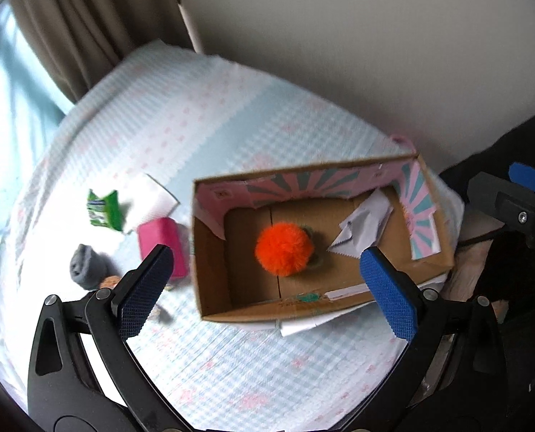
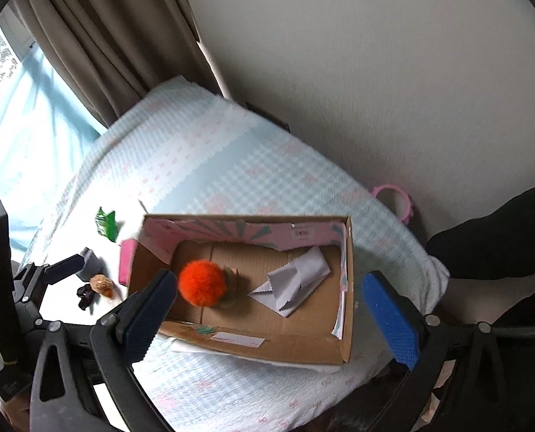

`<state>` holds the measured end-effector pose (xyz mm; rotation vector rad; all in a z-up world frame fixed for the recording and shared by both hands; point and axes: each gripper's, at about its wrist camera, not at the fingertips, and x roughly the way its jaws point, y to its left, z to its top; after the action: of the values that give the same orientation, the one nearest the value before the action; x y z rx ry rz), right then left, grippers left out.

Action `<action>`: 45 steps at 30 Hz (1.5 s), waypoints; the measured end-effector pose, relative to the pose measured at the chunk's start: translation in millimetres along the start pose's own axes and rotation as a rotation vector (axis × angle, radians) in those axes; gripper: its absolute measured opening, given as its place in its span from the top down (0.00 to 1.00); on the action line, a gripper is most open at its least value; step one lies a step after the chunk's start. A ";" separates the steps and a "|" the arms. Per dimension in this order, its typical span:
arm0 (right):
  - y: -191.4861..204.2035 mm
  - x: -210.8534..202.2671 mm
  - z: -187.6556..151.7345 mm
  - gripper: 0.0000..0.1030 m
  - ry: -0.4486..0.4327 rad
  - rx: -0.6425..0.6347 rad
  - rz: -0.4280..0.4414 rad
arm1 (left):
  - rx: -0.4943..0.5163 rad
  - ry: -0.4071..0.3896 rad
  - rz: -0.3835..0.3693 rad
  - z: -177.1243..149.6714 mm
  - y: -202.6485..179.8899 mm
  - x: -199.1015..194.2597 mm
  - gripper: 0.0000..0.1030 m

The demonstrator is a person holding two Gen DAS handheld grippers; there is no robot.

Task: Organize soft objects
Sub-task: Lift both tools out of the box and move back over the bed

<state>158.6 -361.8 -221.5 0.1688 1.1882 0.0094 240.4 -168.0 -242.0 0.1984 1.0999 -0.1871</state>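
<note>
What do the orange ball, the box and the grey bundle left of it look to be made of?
Orange ball: fluffy synthetic fur or yarn, judging by its fuzzy, matte outline. Box: corrugated cardboard, raw brown inside, with printed pink and teal flaps. Grey bundle: soft knit fabric, probably a rolled sock; folds show, though blur leaves it open.

1. The left wrist view looks steeply down from above the near edge of the pale blue checked cloth (image 1: 210,136), close over the open brown cardboard box (image 1: 231,306).
2. The right wrist view looks down likewise, from farther right.
3. Both share the box, the fluffy orange pompom (image 1: 283,248) and the beige wall (image 2: 375,72).
</note>
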 end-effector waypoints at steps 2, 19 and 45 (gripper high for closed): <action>4.3 -19.8 1.3 0.00 -0.030 -0.004 -0.011 | -0.011 -0.027 0.014 0.3 3.3 -19.3 0.00; 66.1 -148.6 -36.5 0.00 -0.268 0.037 -0.160 | -0.092 -0.236 0.037 -55.8 81.4 -166.5 0.00; 286.5 -69.9 -91.7 0.00 -0.261 -0.216 -0.036 | -0.283 -0.278 0.143 -160.3 315.2 -151.6 0.00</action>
<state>71.0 -74.1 -151.4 -0.0412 0.9220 0.0815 113.2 184.7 -155.8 -0.0041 0.8204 0.0690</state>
